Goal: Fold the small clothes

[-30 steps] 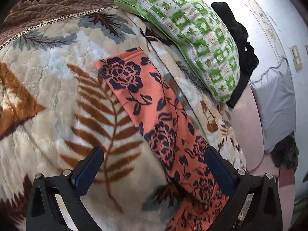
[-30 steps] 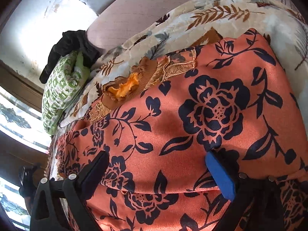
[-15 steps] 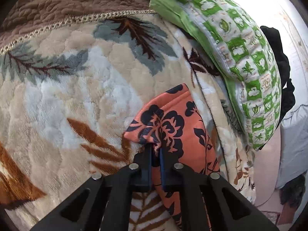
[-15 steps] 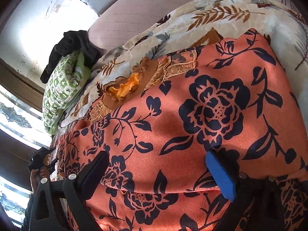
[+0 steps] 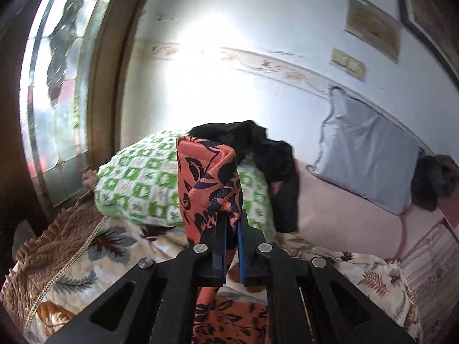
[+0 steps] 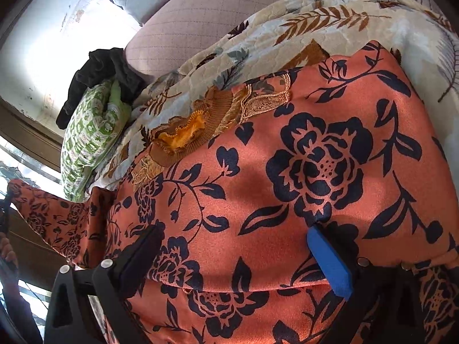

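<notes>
An orange garment with dark blue flowers (image 6: 301,172) lies spread on the leaf-patterned blanket (image 6: 287,28). My left gripper (image 5: 231,229) is shut on one end of the garment (image 5: 209,180) and holds it lifted above the bed; the lifted end also shows at the left of the right wrist view (image 6: 51,218). My right gripper (image 6: 238,252) is open, its fingers resting just over the garment's wide body. A brown and yellow collar (image 6: 186,132) shows at the garment's far edge.
A green and white patterned pillow (image 5: 137,189) lies beyond the lifted end, with a black cloth (image 5: 258,154) on it. A grey pillow (image 5: 367,154) leans on the wall. A pink mattress sheet (image 6: 200,14) lies past the blanket. A window (image 5: 57,86) is at the left.
My left gripper closed on the garment's narrow end and has lifted it up off the blanket, tilting towards the wall. My right gripper has stayed in place, open.
</notes>
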Tool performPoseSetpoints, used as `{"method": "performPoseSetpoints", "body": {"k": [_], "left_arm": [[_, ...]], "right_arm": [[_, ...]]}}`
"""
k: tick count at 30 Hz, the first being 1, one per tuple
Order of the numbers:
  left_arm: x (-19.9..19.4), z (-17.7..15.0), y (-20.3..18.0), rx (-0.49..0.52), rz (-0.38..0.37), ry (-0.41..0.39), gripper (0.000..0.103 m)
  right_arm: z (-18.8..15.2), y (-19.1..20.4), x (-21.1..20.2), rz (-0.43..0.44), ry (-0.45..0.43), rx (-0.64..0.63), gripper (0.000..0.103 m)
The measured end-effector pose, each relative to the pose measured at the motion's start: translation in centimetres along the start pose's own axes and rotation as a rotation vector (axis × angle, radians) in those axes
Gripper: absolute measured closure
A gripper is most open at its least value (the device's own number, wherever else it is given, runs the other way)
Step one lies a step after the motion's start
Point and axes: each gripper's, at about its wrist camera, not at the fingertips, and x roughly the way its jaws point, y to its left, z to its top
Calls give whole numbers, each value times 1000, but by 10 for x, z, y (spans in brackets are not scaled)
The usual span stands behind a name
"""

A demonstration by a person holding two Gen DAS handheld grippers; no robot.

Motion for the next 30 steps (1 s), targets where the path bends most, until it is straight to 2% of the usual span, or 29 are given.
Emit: {"method": "performPoseSetpoints", "body": {"k": [2, 4, 7, 10, 12, 14, 15, 16, 17, 18, 20, 21, 22, 25, 27, 29, 30], "left_arm": [[-8, -8, -70, 95, -103, 2, 97], [-12, -29, -133, 168, -203, 28, 97], [-2, -80, -218, 269, -304, 81, 97], [20, -144, -271, 338, -364, 164, 96], [43, -192, -298, 382, -376, 243, 93], [79, -247, -315, 464, -389, 439, 76], [95, -275, -316, 496, -380, 546, 63], [101, -300, -315, 526, -356, 656, 59], [102, -317, -307, 547, -337, 729, 59], [100, -322, -296, 545, -330, 736, 59], [85, -307, -266, 522, -321, 656, 56], [76, -294, -248, 505, -315, 615, 46], [68, -279, -230, 477, -290, 572, 37], [57, -247, -173, 402, -203, 463, 29], [69, -238, -142, 381, -134, 458, 29], [82, -238, -113, 337, -91, 490, 29], [88, -240, -100, 311, -77, 506, 29]], "right_arm": [[3, -5, -10, 50, -12, 38, 1], [2, -12, -30, 79, -64, 56, 1], [-2, -27, -64, 105, -123, 82, 1], [-9, -53, -101, 105, -178, 118, 1], [-14, -73, -123, 95, -205, 153, 1], [-19, -94, -138, 84, -214, 184, 1], [-22, -103, -142, 75, -212, 202, 1], [-23, -110, -144, 66, -207, 219, 1], [-24, -116, -146, 58, -203, 230, 1], [-24, -119, -146, 53, -199, 234, 1], [-20, -118, -146, 61, -192, 224, 1], [-17, -117, -144, 68, -187, 214, 1], [-14, -113, -141, 80, -181, 202, 1], [1, -90, -124, 163, -146, 171, 1], [11, -66, -106, 260, -91, 143, 1], [21, -46, -81, 377, 7, 123, 1], [23, -40, -69, 389, 39, 115, 1]]}}
